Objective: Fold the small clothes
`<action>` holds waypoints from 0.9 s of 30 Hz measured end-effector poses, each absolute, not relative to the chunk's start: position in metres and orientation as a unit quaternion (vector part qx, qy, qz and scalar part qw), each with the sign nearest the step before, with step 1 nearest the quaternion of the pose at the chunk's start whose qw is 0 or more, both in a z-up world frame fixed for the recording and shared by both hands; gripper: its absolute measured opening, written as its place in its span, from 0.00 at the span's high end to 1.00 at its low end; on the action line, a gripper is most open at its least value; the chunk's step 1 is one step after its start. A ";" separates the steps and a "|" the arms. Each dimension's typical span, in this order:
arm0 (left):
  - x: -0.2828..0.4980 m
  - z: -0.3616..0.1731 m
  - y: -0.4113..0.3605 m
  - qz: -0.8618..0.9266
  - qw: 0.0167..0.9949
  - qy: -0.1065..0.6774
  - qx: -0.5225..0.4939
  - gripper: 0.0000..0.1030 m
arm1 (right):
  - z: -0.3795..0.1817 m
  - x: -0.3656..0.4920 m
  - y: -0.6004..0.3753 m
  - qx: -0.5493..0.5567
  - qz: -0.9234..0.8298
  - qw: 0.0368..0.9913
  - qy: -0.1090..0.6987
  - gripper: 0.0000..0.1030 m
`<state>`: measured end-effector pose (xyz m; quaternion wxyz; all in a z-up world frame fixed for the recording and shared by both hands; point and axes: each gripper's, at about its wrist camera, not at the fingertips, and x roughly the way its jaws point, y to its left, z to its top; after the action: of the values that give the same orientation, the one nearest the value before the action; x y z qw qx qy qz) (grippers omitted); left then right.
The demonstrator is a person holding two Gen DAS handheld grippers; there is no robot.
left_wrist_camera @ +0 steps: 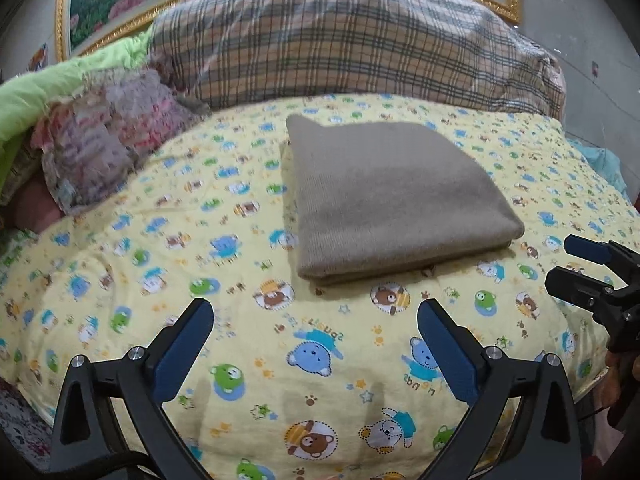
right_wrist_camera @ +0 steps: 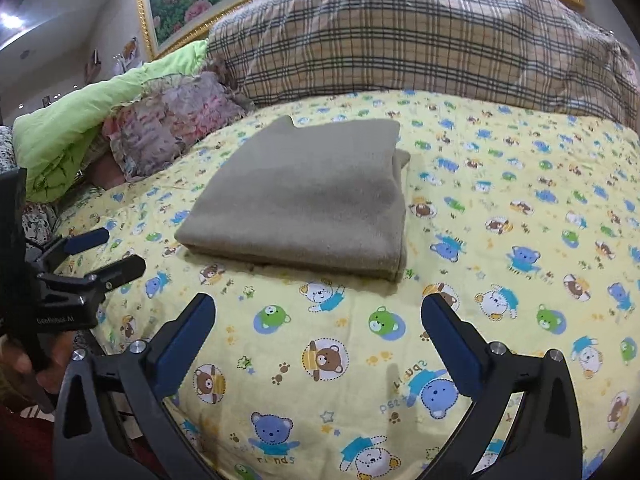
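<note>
Folded tan garment (left_wrist_camera: 394, 196) lies flat on the yellow bear-print sheet (left_wrist_camera: 168, 280), just ahead of both claws, touching neither. Left claw (left_wrist_camera: 316, 340) and right claw (right_wrist_camera: 318, 334) both spread wide, nothing between the pads, hovering over the sheet side by side. Plaid pillow (right_wrist_camera: 420, 40) and green quilt (right_wrist_camera: 84, 116) beyond the garment.

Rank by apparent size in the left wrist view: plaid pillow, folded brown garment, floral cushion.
1. plaid pillow
2. folded brown garment
3. floral cushion

The garment lies nearer the camera, so its true size against the pillow is unsure.
</note>
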<state>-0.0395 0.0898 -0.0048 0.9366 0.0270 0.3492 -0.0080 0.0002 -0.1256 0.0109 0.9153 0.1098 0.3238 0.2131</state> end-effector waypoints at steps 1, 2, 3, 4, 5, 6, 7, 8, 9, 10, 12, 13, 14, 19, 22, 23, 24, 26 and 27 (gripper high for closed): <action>-0.035 -0.008 0.090 -0.010 0.934 0.357 0.022 0.01 | 0.010 0.001 -0.125 0.110 0.213 0.915 0.325 0.00; -0.033 -0.009 0.091 -0.010 0.933 0.360 0.019 0.01 | 0.009 0.003 -0.124 0.110 0.213 0.914 0.329 0.00; -0.029 -0.010 0.091 -0.010 0.931 0.363 0.015 0.01 | 0.008 0.006 -0.123 0.109 0.210 0.913 0.332 0.00; -0.024 -0.010 0.093 -0.011 0.930 0.366 0.009 0.01 | 0.008 0.008 -0.123 0.109 0.209 0.913 0.334 0.00; -0.022 -0.009 0.093 -0.010 0.930 0.367 0.005 0.01 | 0.007 0.011 -0.123 0.112 0.209 0.912 0.336 0.00; -0.019 -0.008 0.094 -0.010 0.930 0.368 0.001 0.01 | 0.007 0.014 -0.123 0.114 0.209 0.910 0.339 0.00; -0.015 -0.006 0.095 -0.010 0.930 0.368 -0.004 0.01 | 0.007 0.015 -0.122 0.114 0.208 0.910 0.340 0.00; -0.011 -0.005 0.095 -0.009 0.929 0.370 -0.007 0.01 | 0.008 0.018 -0.122 0.115 0.204 0.910 0.341 0.00; -0.009 -0.004 0.095 -0.007 0.928 0.371 -0.008 0.01 | 0.008 0.021 -0.122 0.115 0.203 0.910 0.343 0.00; -0.004 -0.003 0.094 -0.008 0.928 0.374 -0.008 0.01 | 0.008 0.024 -0.122 0.115 0.203 0.909 0.345 0.00; 0.000 -0.001 0.091 -0.006 0.926 0.378 -0.005 0.01 | 0.010 0.029 -0.121 0.119 0.205 0.908 0.345 0.00; 0.004 -0.001 0.090 -0.006 0.924 0.382 -0.001 0.01 | 0.011 0.032 -0.121 0.119 0.205 0.908 0.345 0.00; 0.006 -0.001 0.088 -0.007 0.923 0.385 0.003 0.01 | 0.012 0.034 -0.120 0.118 0.205 0.908 0.345 0.00; 0.010 -0.003 0.085 -0.009 0.920 0.392 0.003 0.01 | 0.020 0.047 -0.118 0.117 0.212 0.908 0.342 0.00; 0.012 -0.002 0.087 -0.005 0.921 0.390 -0.004 0.01 | 0.023 0.055 -0.117 0.115 0.215 0.908 0.340 0.00; 0.014 -0.001 0.088 -0.004 0.921 0.389 -0.007 0.01 | 0.023 0.058 -0.117 0.114 0.215 0.908 0.341 0.00; 0.014 -0.001 0.089 -0.003 0.921 0.389 -0.009 0.01 | 0.023 0.060 -0.117 0.115 0.215 0.908 0.341 0.00; 0.017 0.001 0.092 -0.001 0.922 0.388 -0.016 0.01 | 0.023 0.064 -0.118 0.118 0.213 0.907 0.342 0.00; 0.018 0.002 0.094 -0.002 0.922 0.386 -0.022 0.01 | 0.022 0.066 -0.118 0.119 0.212 0.907 0.344 0.00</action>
<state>0.0184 0.0937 0.0018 0.9221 -0.0217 0.3863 -0.0016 0.0663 -0.1181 0.0223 0.9069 0.1193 0.3440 0.2121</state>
